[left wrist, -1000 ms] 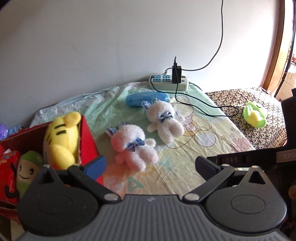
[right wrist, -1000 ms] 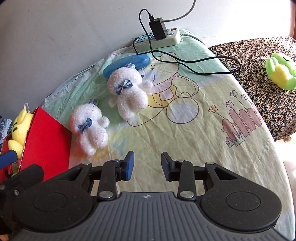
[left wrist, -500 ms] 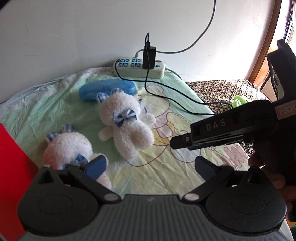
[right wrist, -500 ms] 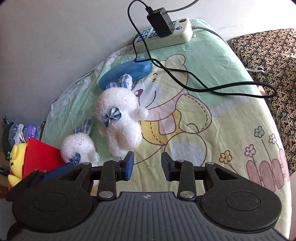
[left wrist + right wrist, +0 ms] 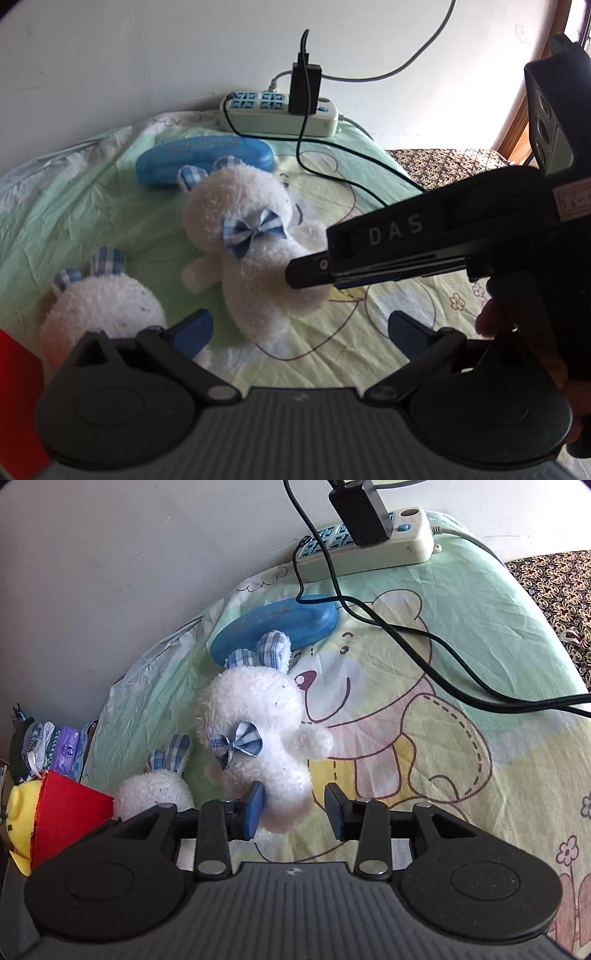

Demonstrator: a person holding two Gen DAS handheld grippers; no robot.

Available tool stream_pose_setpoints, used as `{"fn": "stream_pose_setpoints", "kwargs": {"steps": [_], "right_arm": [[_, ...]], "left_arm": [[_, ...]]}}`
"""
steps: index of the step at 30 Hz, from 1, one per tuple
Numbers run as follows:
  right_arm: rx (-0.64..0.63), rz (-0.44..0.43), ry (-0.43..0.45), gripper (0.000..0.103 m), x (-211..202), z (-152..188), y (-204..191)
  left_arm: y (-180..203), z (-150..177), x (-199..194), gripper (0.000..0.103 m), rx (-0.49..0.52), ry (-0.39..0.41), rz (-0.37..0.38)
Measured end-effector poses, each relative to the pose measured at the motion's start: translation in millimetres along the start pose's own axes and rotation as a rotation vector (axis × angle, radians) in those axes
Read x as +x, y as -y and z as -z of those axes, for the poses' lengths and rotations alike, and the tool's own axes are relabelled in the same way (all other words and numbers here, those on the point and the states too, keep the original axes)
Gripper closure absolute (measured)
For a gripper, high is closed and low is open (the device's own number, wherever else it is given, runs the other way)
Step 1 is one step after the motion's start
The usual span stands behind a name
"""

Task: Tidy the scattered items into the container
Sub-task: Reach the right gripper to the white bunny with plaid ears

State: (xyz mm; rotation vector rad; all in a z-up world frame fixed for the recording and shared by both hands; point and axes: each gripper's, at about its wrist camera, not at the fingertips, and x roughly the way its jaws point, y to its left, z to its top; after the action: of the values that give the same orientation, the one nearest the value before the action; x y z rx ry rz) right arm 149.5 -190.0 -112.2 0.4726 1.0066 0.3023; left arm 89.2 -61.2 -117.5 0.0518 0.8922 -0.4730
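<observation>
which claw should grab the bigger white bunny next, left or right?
Right. The right claw is open with the bigger white bunny already partly between its fingers. The left claw is open too, but farther back.

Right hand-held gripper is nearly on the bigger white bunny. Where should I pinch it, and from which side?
Grip the bigger white bunny across its lower body, below the bow, coming from its feet end as the right hand-held gripper already is. It lies flat, with the torso narrower than the head, and the open jaws already straddle it.

Bright daylight glares from the right; fisheye edges curve, soft blur.
</observation>
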Motion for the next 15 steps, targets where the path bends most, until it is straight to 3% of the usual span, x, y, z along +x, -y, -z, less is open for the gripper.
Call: {"fn": "stream_pose_setpoints", "kwargs": {"steps": [3,5,6,7,15], "right_arm": [[0.019,-0.056,-0.009,0.054,11.2,-2.6,2.6],[0.019,-0.096,-0.016,0.058,15.9,-2.6,0.6],[0.015,-0.11,-0.019,0.069,17.4,-1.9,-0.9],[0.01,-0.118,-0.021,0.071,17.7,-1.2,-1.8],[0.038,-0.145,-0.013,0.075,-12.1,15.7,-1.3]], "left_arm": [[-10.3,2.7,6.7,0.007,-0.035,-0.012,0.017],[-10.5,3.6,7.0,0.009,-0.019,0.002,0.003],[-10.7,3.5,6.7,0.011,-0.012,0.006,0.008],[-11.0,3.4,6.3,0.011,-0.008,0.008,0.015],[6.6,11.7,-22.1,0.026,0.049,0.026,0.094]]}}
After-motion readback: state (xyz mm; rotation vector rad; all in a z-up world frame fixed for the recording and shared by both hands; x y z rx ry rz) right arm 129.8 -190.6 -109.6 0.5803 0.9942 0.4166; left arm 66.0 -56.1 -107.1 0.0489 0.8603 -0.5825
